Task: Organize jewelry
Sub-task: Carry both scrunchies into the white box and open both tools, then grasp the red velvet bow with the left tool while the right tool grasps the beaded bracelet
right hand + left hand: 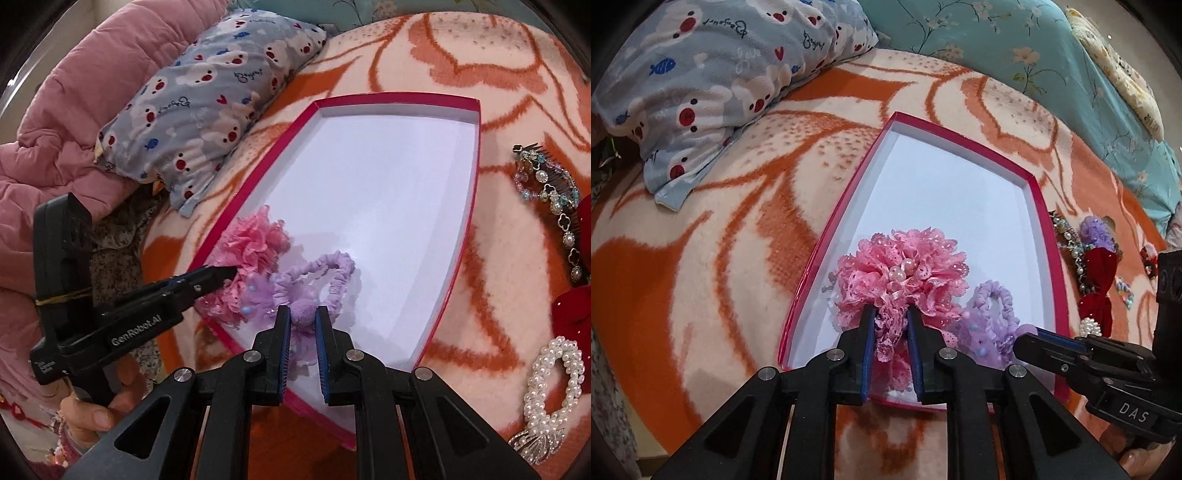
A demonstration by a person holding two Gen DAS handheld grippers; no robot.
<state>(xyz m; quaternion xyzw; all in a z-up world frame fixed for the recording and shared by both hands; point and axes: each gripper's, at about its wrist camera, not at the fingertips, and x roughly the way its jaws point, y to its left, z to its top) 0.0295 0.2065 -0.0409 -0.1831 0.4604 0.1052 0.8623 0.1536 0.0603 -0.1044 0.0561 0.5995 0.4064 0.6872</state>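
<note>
Left wrist view shows the left claw closed on the pink lace flower hairpiece inside the shallow red-rimmed white box on the bed; the right claw pinches the lilac ruffled scrunchie beside it.

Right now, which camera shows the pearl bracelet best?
The right wrist view: the pearl bracelet lies whole and close on the blanket. The left wrist view catches only a small bit of it, below the red bow.
</note>
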